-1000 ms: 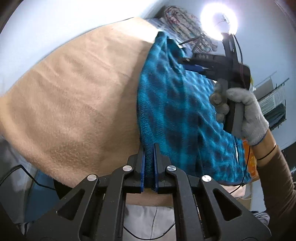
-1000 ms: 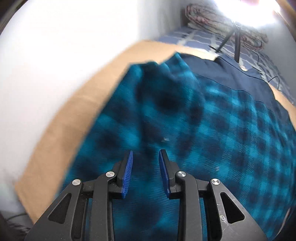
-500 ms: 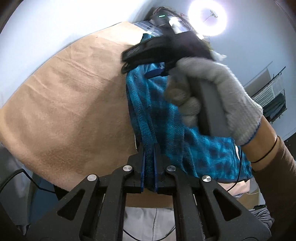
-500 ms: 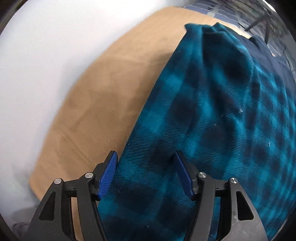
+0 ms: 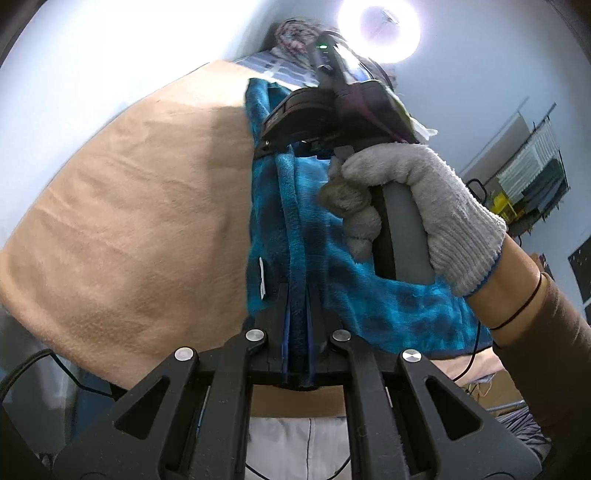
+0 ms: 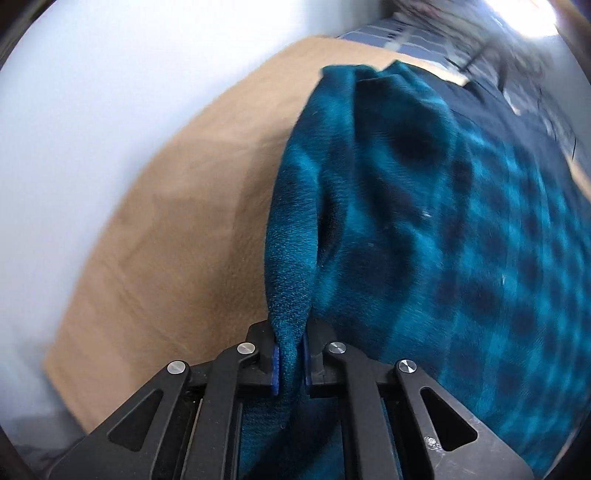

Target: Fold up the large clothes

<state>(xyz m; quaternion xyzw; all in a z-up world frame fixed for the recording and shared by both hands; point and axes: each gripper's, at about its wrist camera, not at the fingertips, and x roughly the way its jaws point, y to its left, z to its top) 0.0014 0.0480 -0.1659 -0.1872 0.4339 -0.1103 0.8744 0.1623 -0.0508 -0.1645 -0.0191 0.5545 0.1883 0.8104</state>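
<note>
A teal and dark-blue checked fleece garment (image 5: 369,295) lies on a tan blanket-covered surface (image 5: 129,240). My left gripper (image 5: 297,295) is shut on the garment's left edge, a ridge of cloth pinched between its fingers. My right gripper (image 6: 290,354) is shut on a fold of the same garment (image 6: 443,240) along its left edge. In the left wrist view the right gripper's body (image 5: 325,110) sits over the far end of that edge, held by a grey-gloved hand (image 5: 424,206). Its fingertips are hidden there.
The tan surface (image 6: 166,240) ends at a white wall on the left. A bright ring lamp (image 5: 380,26) stands at the far end beside patterned bedding (image 5: 291,33). Shelves with stacked items (image 5: 532,184) are at the right. Cables hang below the near edge.
My right gripper moved to the garment's left edge, opened wide, then shut on a fold of it. My left gripper kept its hold on the near edge.
</note>
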